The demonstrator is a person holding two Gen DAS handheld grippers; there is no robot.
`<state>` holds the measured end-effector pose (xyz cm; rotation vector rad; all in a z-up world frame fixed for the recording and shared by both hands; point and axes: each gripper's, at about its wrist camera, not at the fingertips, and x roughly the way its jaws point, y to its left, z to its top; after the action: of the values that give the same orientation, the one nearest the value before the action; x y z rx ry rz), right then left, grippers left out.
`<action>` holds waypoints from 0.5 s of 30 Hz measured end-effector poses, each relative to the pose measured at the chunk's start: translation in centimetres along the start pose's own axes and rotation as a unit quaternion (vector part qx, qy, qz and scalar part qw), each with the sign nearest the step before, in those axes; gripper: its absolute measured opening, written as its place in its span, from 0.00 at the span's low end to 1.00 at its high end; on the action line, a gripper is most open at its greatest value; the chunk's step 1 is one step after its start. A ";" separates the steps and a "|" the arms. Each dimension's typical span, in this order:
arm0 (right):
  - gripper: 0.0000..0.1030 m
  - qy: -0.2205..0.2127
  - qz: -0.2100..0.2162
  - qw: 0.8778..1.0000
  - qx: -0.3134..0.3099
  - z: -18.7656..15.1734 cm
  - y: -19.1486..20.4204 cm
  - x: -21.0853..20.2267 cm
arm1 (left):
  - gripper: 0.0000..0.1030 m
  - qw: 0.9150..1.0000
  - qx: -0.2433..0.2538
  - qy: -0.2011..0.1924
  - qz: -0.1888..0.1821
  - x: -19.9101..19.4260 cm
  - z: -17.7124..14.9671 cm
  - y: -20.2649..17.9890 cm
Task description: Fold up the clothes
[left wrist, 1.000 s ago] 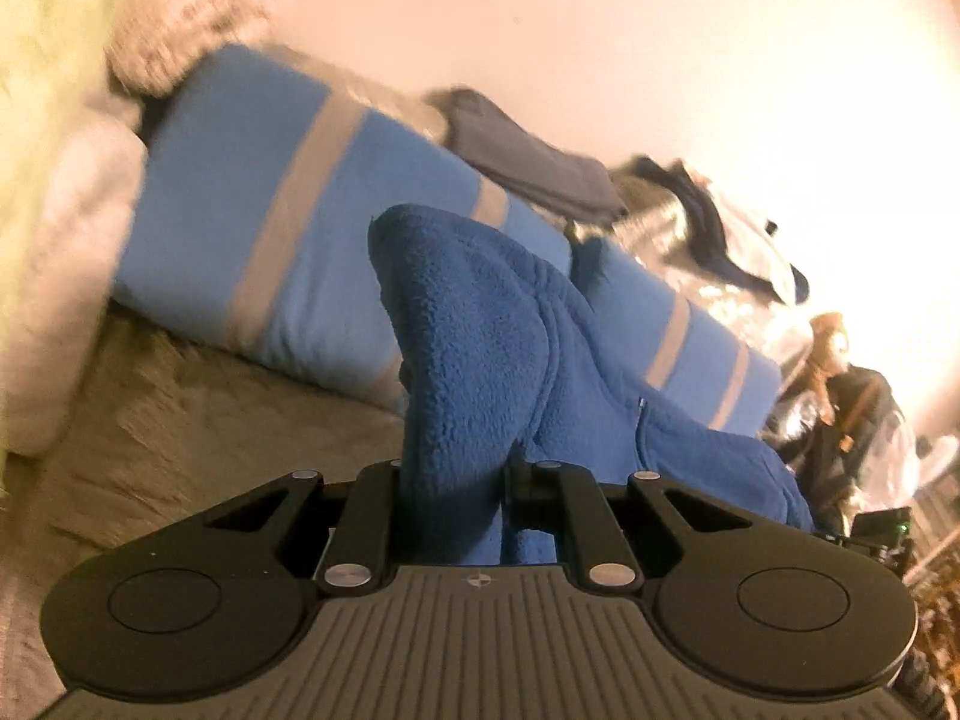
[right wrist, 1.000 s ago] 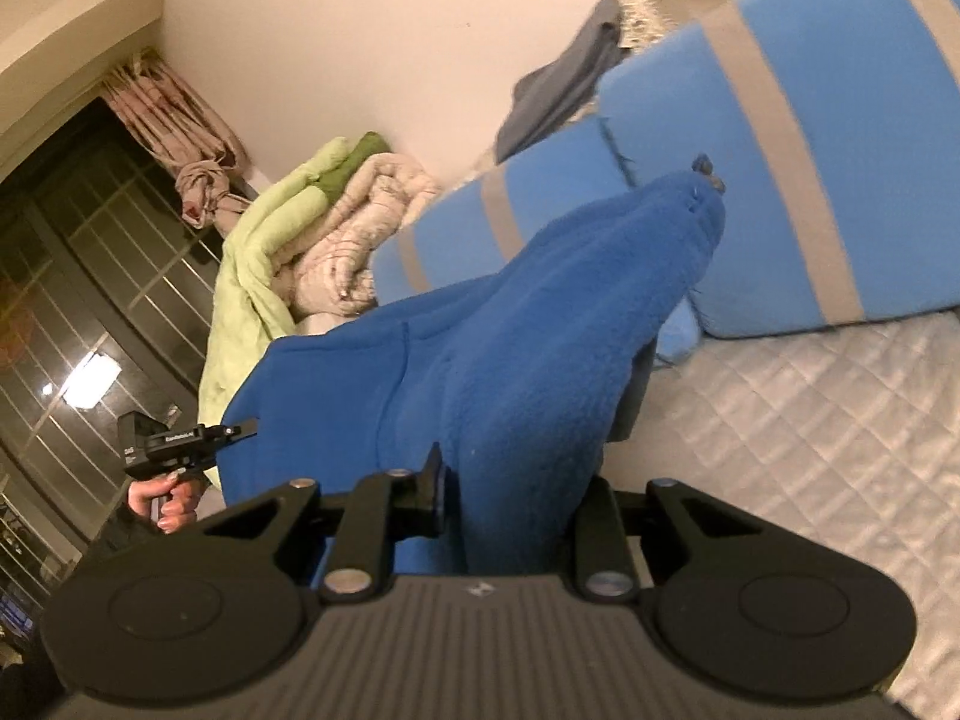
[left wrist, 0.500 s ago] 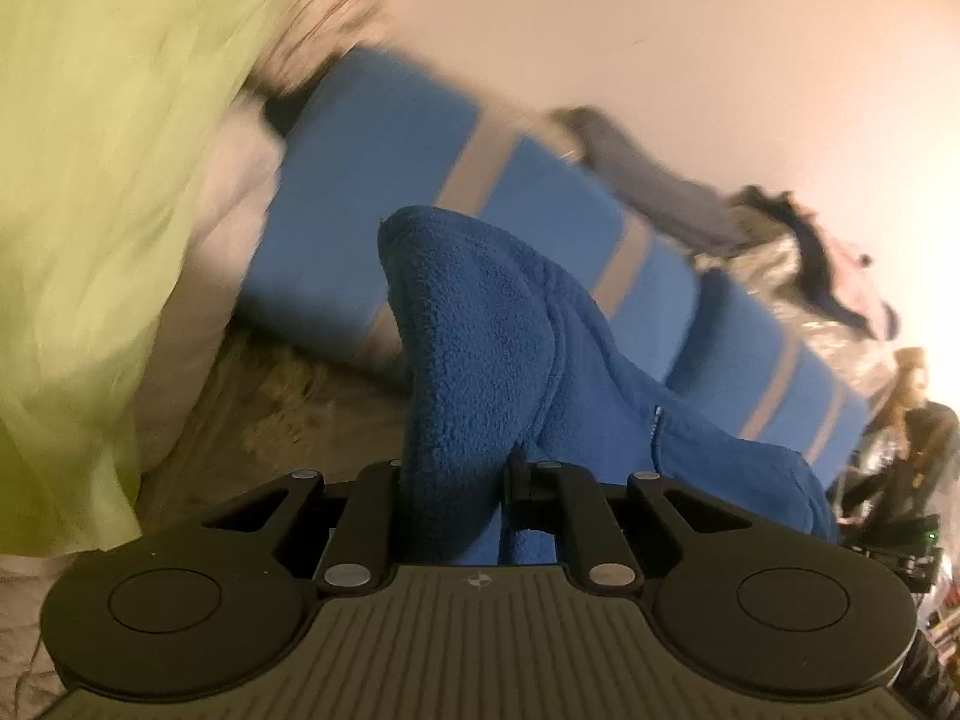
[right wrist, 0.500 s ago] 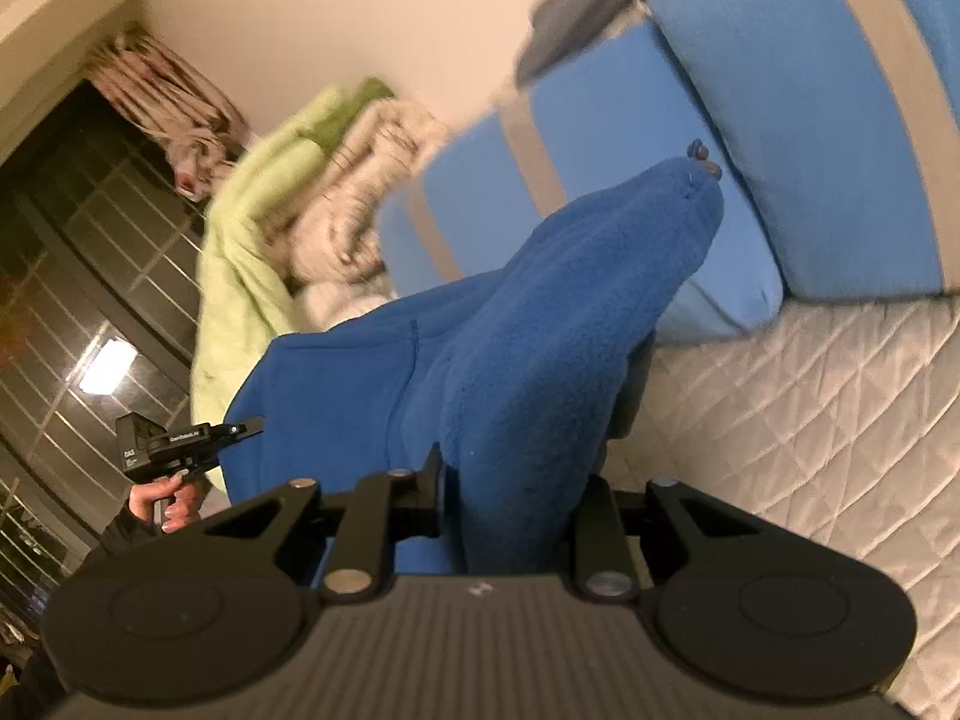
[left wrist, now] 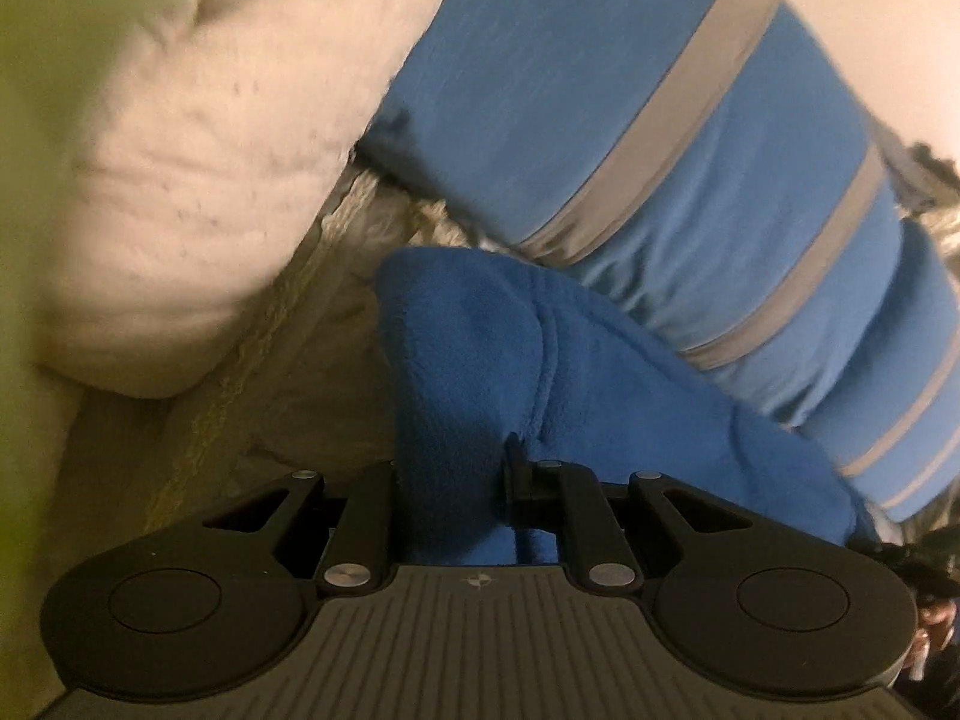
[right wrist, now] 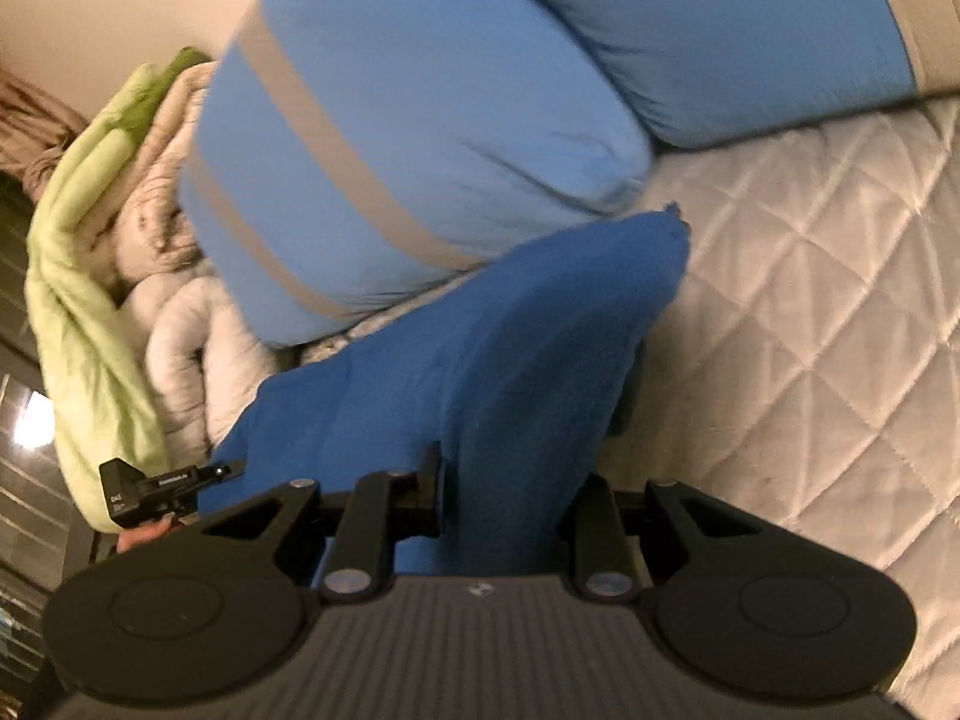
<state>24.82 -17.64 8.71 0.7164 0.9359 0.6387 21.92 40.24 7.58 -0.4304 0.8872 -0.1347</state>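
A dark blue fleece garment (left wrist: 480,360) is held between both grippers. My left gripper (left wrist: 450,468) is shut on one bunched corner of it, which stands up between the fingers. My right gripper (right wrist: 504,474) is shut on another corner of the fleece (right wrist: 540,348), which stretches left toward the other gripper (right wrist: 156,486) seen at the lower left. The fleece hangs low, close to the quilted white bed cover (right wrist: 810,312).
Light blue pillows with grey stripes (left wrist: 690,150) (right wrist: 390,150) lie along the wall just beyond the fleece. A cream blanket roll (left wrist: 198,168) and a green blanket (right wrist: 90,312) are piled to the left.
Both grippers have tilted down and moved forward toward the bed and pillows, carrying the fleece. The wall has largely left view, and the pillows and bed cover now fill the views.
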 end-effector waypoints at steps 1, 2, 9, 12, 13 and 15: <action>0.22 0.000 -0.001 1.000 0.005 0.0 -0.8 0.4 | 0.15 1.000 0.002 0.002 0.004 0.8 -0.1 0.2; 0.22 -0.001 0.000 1.000 0.010 -0.1 -1.3 0.7 | 0.15 1.000 0.004 0.004 0.008 1.6 -0.3 0.4; 0.56 0.001 -0.014 1.000 0.025 0.1 -2.3 1.4 | 0.32 1.000 0.005 -0.007 0.019 2.9 -1.4 1.9; 0.91 0.000 -0.029 0.999 0.031 -0.3 -2.2 0.7 | 0.60 0.999 0.002 -0.008 0.051 2.3 -1.4 1.7; 0.95 0.000 -0.029 0.999 0.035 -0.6 -2.3 0.4 | 0.60 0.998 0.003 -0.006 0.059 1.9 -1.4 1.5; 0.97 0.004 -0.021 0.999 0.044 -1.3 -2.4 -0.5 | 0.60 0.999 0.006 0.002 0.043 0.6 -1.5 1.3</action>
<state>23.89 -19.17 6.55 0.7714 0.9890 0.5651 21.02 40.81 5.75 -0.3808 0.9075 -0.0625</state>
